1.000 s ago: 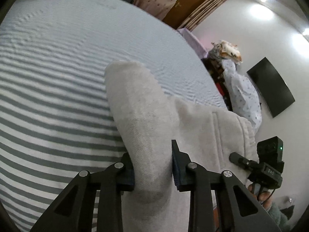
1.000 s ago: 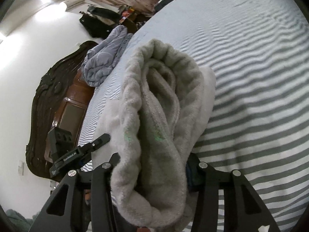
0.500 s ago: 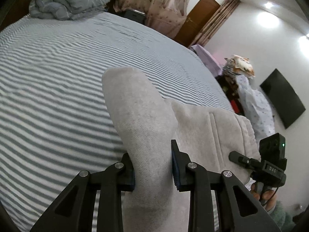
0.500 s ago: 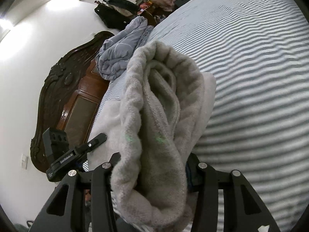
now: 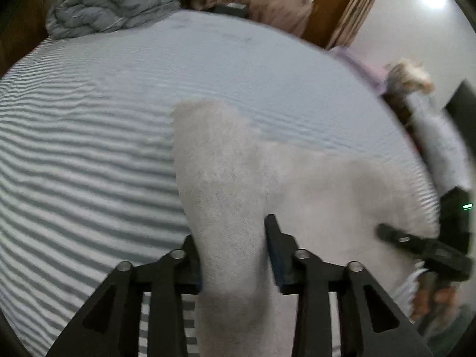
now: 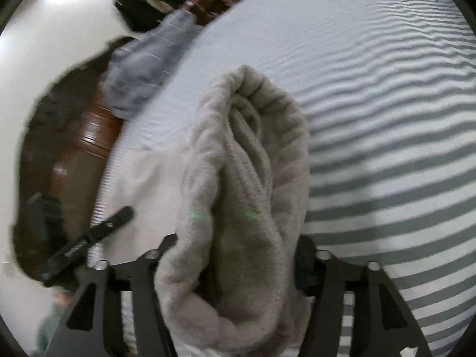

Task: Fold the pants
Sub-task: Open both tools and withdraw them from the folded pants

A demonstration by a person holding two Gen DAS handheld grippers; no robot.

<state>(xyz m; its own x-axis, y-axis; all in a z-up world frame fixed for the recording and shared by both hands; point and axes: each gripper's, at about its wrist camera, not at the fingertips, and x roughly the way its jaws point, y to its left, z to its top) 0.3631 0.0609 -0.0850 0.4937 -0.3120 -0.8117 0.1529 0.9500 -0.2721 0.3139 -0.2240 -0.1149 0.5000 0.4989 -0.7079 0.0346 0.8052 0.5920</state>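
Both the left gripper (image 5: 232, 255) and right gripper (image 6: 238, 255) clench fleecy pants (image 5: 312, 184) above a striped bed (image 5: 89, 163); the bulky bunched fabric could slip loose.

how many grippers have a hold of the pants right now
2. The black left gripper clamps a flat end of the fuzzy beige pants; the black right gripper clamps a bunched end.

fuzzy matt fleece pants (image 6: 247, 178) on woven striped cloth bedsheet (image 5: 89, 160).

Pale grey-beige fleece pants (image 5: 226, 178) lie on a grey-and-white striped bedsheet (image 5: 83, 160). At eleven o'clock sits a blue-grey quilt (image 5: 113, 3); the headboard (image 6: 74, 160) is dark reddish-brown wood.
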